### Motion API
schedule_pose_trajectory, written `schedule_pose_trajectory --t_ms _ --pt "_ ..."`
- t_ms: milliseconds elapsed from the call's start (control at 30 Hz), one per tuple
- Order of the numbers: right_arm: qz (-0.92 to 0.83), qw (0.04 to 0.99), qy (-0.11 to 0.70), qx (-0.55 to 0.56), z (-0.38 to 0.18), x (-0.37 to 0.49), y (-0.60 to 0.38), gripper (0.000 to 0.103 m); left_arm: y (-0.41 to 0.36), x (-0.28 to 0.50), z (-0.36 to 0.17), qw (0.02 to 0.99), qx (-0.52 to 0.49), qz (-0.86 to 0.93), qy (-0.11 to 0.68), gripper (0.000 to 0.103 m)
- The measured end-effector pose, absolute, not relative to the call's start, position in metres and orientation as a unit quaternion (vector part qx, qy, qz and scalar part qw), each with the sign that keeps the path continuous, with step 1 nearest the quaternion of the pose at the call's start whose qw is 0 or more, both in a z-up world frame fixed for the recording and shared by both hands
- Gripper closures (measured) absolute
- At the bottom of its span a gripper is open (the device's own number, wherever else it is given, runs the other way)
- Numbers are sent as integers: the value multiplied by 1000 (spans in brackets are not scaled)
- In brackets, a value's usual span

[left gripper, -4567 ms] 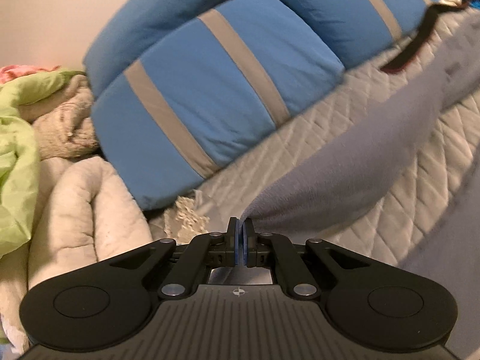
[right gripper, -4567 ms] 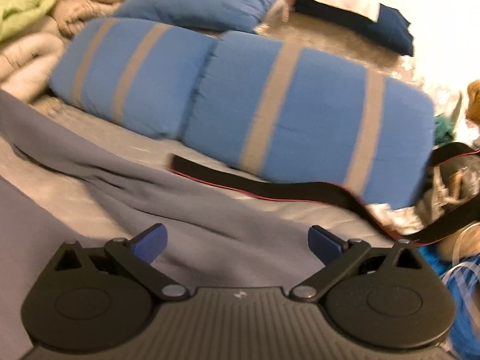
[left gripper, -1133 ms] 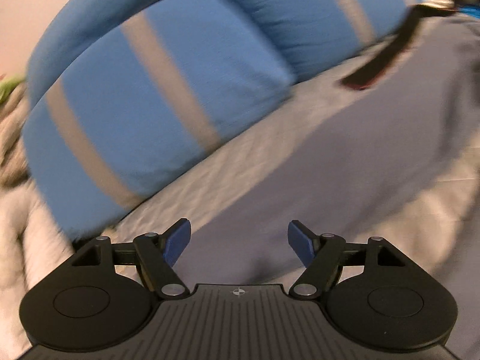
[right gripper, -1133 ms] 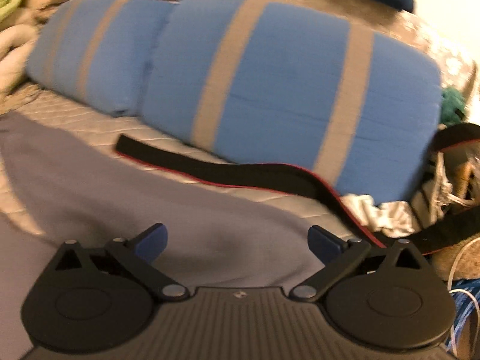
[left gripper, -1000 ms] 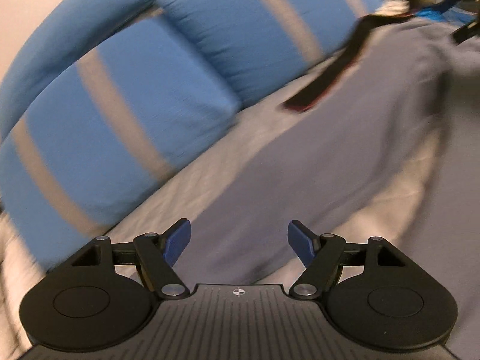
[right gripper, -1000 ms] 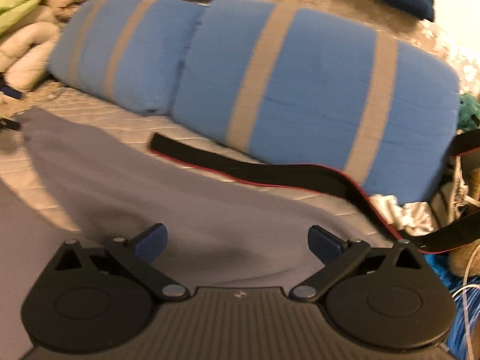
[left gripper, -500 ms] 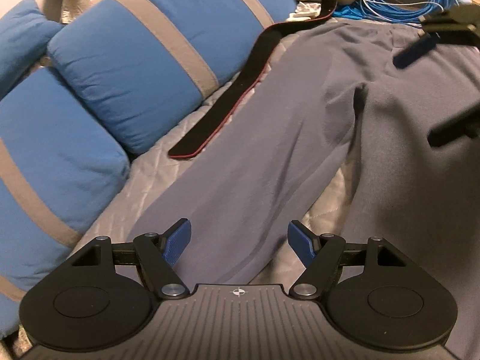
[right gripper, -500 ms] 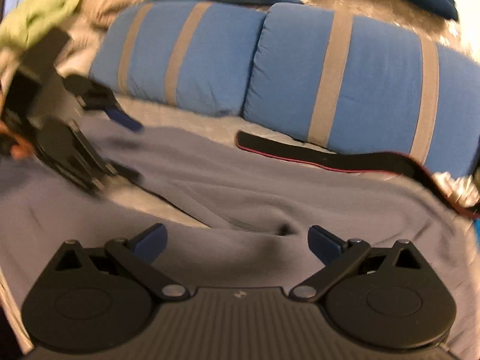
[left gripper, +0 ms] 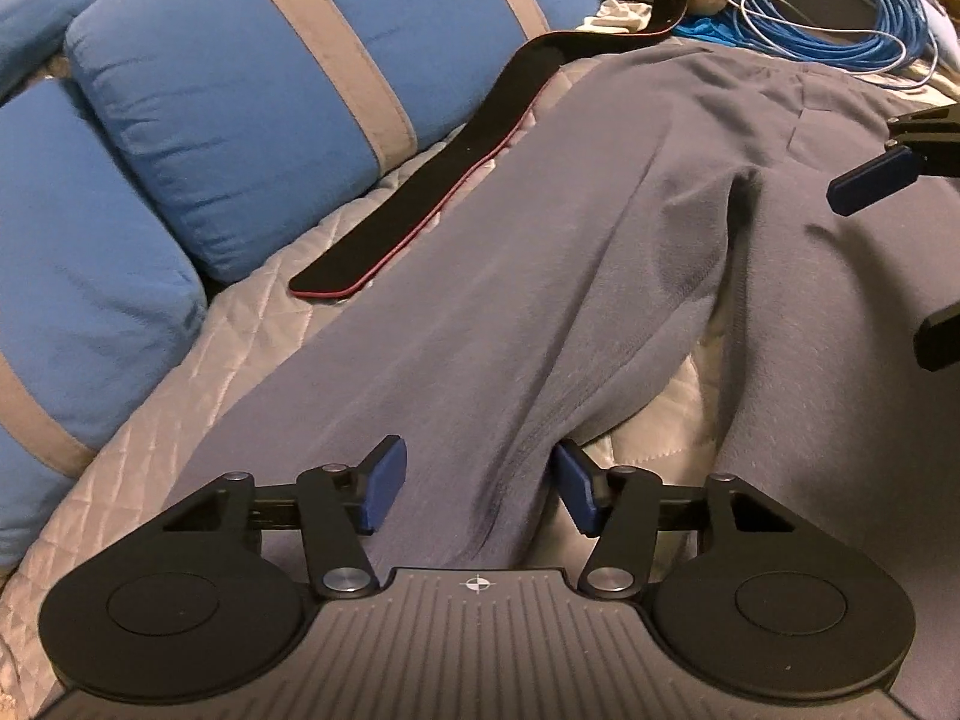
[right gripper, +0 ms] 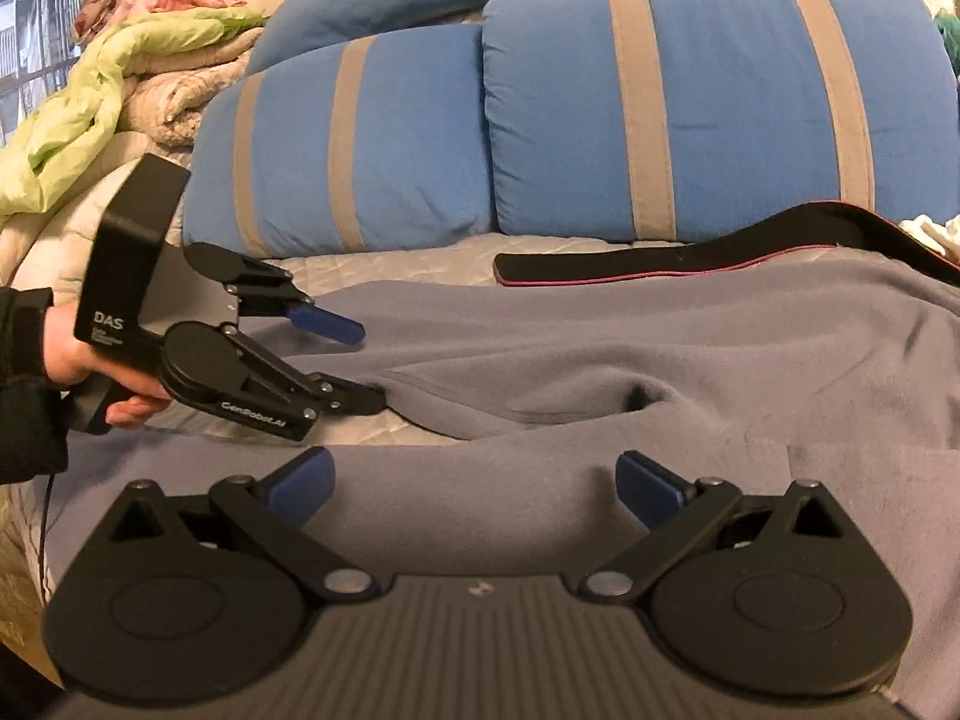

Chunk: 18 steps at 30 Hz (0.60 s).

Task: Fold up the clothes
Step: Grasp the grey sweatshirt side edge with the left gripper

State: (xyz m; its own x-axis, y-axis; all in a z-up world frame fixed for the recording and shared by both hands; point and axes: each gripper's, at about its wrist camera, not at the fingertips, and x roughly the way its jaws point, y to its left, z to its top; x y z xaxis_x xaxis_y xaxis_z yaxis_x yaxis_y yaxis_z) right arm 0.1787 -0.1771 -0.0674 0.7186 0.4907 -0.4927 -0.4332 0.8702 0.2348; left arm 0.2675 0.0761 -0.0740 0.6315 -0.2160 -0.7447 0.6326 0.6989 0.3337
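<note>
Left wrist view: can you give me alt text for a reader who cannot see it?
The left gripper is closing its blue fingers around the hem of one leg of grey trousers spread on a quilted bed. Blue striped pillows and a black strap lie behind.

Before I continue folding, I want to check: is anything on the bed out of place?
Yes. A black strap with a red edge lies on the quilt against the grey trousers, and blue cable is coiled beside their waistband. Neither is clothing.
</note>
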Motion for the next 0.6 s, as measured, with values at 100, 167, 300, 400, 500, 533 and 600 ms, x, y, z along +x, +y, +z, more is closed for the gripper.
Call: schedule_pose_trajectory --t_ms 100,167,300,400,500,533,600 --pt "250 925 280 54 -69 179 -177 0 75 271 -75 850 294 -263 351 60" --pt "252 925 280 52 -70 178 -176 0 74 272 -76 848 295 -269 348 74" --pt "255 925 278 41 -71 175 -173 0 67 265 -75 853 308 -260 330 94" --pt "254 928 271 20 -73 171 -168 0 58 253 -73 860 339 -232 302 97" --pt "251 933 258 -7 -74 167 -162 0 49 238 -71 868 372 -197 264 97" --pt "249 935 252 -15 -74 165 -161 0 46 233 -72 869 388 -182 248 97" --pt "241 940 240 -26 -74 165 -159 0 43 226 -71 874 398 -165 226 97"
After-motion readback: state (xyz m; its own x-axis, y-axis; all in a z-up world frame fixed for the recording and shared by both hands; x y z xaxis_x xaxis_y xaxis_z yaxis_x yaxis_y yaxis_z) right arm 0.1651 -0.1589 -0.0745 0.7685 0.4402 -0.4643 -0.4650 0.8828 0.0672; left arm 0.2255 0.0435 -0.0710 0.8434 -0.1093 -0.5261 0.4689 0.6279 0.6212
